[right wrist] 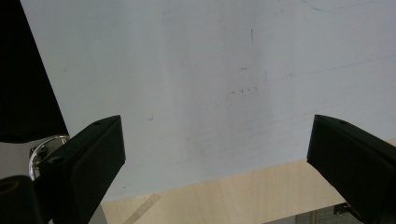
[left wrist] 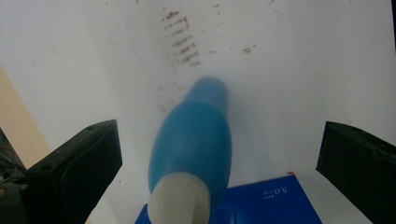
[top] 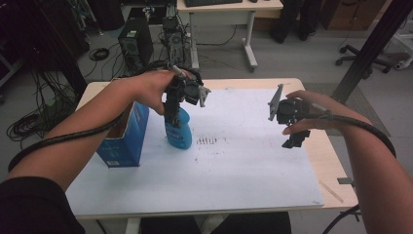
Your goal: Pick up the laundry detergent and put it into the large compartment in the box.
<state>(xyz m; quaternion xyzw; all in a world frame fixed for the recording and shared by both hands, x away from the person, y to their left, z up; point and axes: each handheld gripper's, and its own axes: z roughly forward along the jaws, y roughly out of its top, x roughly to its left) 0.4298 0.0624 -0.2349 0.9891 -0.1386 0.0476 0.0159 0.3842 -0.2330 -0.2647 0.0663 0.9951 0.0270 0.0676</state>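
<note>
A blue bottle [top: 178, 134] with a whitish cap [left wrist: 180, 201] stands upright on the white board [top: 234, 170], right beside an open blue box [top: 122, 139]. My left gripper [top: 171, 113] hangs straight over the bottle's top. In the left gripper view the left gripper [left wrist: 219, 140] is open, its jaws wide on either side of the bottle [left wrist: 194, 140] and clear of it. My right gripper [top: 295, 140] hovers over the board's right side. It is open and holds nothing, as the right gripper view [right wrist: 217, 135] shows.
Brown smudges [top: 207, 141] mark the board just right of the bottle. The wooden table edge [right wrist: 243, 191] lies close under the right gripper. Computer towers [top: 136, 44], cables, a desk and a chair base stand on the floor beyond the table.
</note>
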